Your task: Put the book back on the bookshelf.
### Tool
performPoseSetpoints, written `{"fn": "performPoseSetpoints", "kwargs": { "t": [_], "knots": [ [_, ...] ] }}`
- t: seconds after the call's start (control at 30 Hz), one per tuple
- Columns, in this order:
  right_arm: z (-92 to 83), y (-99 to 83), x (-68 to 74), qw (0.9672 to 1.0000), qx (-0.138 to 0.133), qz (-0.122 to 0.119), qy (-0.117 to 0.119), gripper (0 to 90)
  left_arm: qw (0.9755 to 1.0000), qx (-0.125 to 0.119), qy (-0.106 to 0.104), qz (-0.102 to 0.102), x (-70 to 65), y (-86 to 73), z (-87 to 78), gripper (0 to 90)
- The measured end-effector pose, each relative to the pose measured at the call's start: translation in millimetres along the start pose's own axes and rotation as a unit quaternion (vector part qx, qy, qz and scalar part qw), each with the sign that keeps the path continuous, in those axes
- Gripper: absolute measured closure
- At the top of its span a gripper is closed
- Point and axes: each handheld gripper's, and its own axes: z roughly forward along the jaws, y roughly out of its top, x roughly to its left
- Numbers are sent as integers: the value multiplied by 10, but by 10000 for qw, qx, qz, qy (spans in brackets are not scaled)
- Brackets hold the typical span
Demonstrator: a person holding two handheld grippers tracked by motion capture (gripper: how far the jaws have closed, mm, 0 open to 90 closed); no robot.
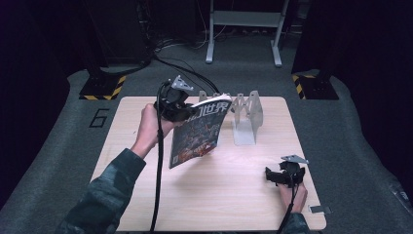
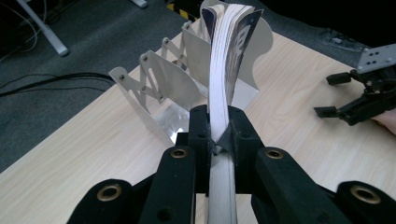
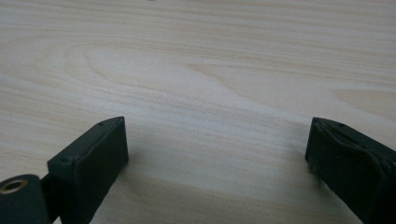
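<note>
high view: the left gripper holds a magazine in the air just in front of the rack, over the bench. the right gripper rests well right of the rack.

left gripper view: jaws clamp the magazine's edge; it looks thin, floppy and slick, so grip near the spine.

right gripper view: jaws wide apart, holding nothing.

A pale wood-grain counter stands on grey carpet in a dim room whose far side and flanks fall into near black. Beyond the counter's far edge, a white metal frame rests on two feet, black cables trailing across the floor beside it (yellow-and-black hazard tape marks dark stand bases off both far corners).
</note>
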Motion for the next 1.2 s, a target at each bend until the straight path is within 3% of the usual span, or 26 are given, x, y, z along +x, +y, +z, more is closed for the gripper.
{"fn": "performPoseSetpoints", "kwargs": {
  "t": [0.37,0.5,0.77,1.2],
  "knots": [
    [0,0,1,10000,-1,3,7,53,9995,-67,157,-263,97,84,106,824],
    [-1,0,-1,10000,5,-8,10,53,9986,-129,202,-464,138,126,144,824],
    [-1,2,5,10000,2,33,18,54,9977,-111,397,-540,176,177,262,824],
    [-1,2,2,10000,-7,27,11,56,9916,-381,642,-1058,210,175,469,825]
  ]
}}
